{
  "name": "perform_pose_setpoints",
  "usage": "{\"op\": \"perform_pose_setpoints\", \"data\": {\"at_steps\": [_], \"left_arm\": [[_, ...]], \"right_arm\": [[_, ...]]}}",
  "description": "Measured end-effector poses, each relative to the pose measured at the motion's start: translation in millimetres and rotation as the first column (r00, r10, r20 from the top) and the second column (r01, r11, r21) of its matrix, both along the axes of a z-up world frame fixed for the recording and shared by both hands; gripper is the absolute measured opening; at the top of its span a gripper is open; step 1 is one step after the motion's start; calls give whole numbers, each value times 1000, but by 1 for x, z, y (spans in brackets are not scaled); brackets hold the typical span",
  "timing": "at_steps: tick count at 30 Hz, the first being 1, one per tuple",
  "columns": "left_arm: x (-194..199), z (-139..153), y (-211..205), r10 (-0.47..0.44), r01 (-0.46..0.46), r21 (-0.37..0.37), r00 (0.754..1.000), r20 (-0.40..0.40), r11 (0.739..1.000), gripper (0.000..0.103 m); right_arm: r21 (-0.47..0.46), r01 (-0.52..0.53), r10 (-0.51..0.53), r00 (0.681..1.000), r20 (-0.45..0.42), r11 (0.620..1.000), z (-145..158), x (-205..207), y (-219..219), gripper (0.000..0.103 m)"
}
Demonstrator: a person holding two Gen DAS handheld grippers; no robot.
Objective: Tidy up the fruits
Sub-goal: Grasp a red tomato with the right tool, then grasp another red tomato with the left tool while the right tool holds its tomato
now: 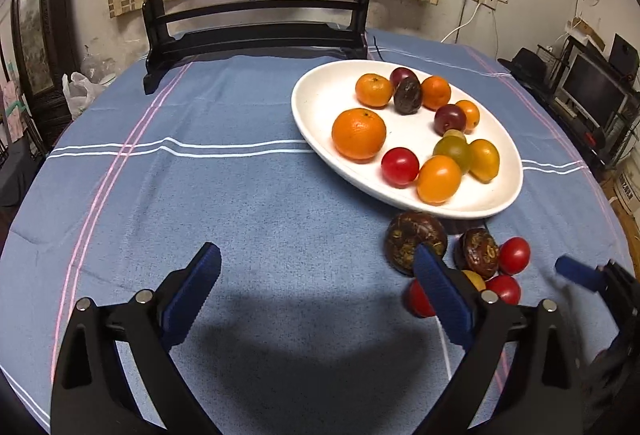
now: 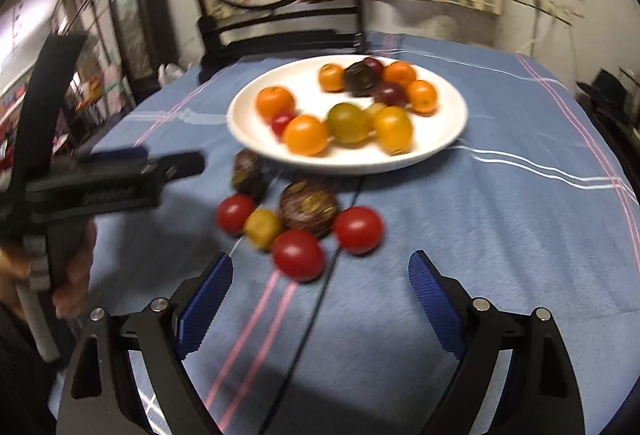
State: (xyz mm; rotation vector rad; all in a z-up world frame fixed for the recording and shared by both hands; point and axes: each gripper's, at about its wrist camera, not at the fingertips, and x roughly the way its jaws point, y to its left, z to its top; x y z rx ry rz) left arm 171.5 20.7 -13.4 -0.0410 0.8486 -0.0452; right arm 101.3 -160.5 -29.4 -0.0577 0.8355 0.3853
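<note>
A white oval plate [image 1: 320, 91] [image 2: 452, 115] on the blue tablecloth holds several oranges, plums and small tomatoes. In front of it lies a loose cluster: two dark brown wrinkled fruits [image 1: 414, 235] [image 2: 308, 209], three red tomatoes [image 1: 514, 255] [image 2: 298, 255] and a small yellow fruit [image 2: 262, 227]. My left gripper [image 1: 316, 267] is open and empty, left of the cluster; its right finger covers part of it. My right gripper [image 2: 320, 275] is open and empty, just in front of the nearest red tomato. The right wrist view is blurred.
A dark wooden stand with a round embroidered screen [image 1: 256, 35] [image 2: 276, 23] stands at the table's back. A thin black cable [image 2: 316, 315] runs across the cloth. The left hand-held gripper shows in the right wrist view [image 2: 112, 179]. Furniture and a monitor [image 1: 592, 87] stand to the right.
</note>
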Motion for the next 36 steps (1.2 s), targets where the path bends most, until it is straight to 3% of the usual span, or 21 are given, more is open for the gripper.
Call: {"op": "perform_pose_setpoints", "data": {"at_steps": [2,6,10,15,20,29,36], "left_arm": [[1,0,0,4,-4,12,1000,-2,1000,95],[3,-1,2,4,-4,-15,1000,-16,1000,95],[3,-2,4,3,-4,-40,1000,-21,999,95],[4,-3,6,6,-8,-66,1000,-29,998,95],[7,-7,8,5,-12,-104,998,-61,994,95],[2,-5,-1,-19,15,-80,999,-49,997,95],[-9,0,-18,-110,110,-31,994,-7,993,95]], "right_arm": [[-44,-24,24,1000,-3,999,-3,-3,11,84],[-155,-45,38,998,-49,987,-15,0,27,60],[-197,-60,51,997,-52,979,-15,7,38,57],[-176,-40,32,998,-50,984,-17,18,41,55],[-128,-33,27,998,-49,991,-16,16,38,32],[-2,40,-40,999,-24,999,0,11,2,32],[43,120,-119,992,-29,992,1,20,-25,32]]}}
